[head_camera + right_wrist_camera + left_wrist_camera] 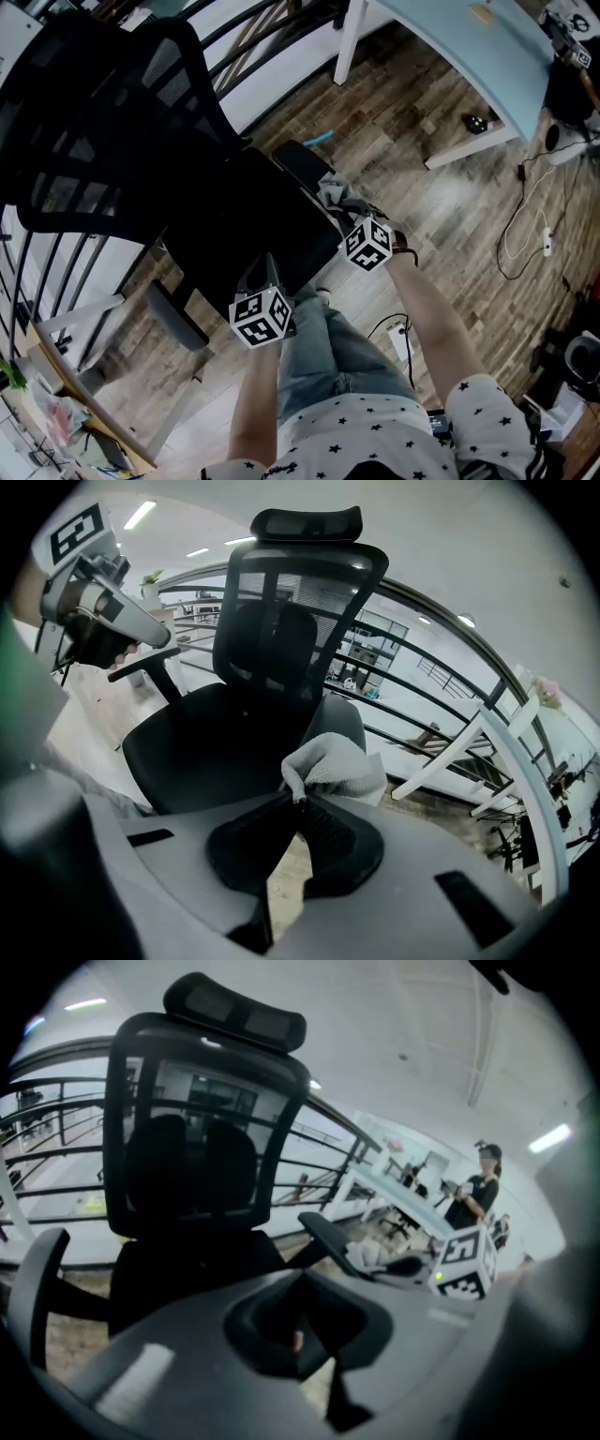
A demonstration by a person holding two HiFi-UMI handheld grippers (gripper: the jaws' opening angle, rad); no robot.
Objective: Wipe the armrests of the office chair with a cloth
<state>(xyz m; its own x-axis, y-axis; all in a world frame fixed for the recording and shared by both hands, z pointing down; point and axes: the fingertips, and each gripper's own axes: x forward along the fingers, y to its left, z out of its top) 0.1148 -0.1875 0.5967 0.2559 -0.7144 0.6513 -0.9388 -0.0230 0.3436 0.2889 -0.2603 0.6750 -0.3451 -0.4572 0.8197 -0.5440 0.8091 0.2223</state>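
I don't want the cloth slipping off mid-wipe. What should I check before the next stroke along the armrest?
1. Cloth gripped: the right gripper is shut on the cloth. Ok.
2. Cloth on the pad: it appears to rest on the near end of the armrest on the person's right. Ok.
3. Path along that pad: nothing else lies on it. Ok.
4. Left gripper out of the way: shut, empty, over the front of the seat. Ok.
5. Other armrest already wiped: cannot tell.
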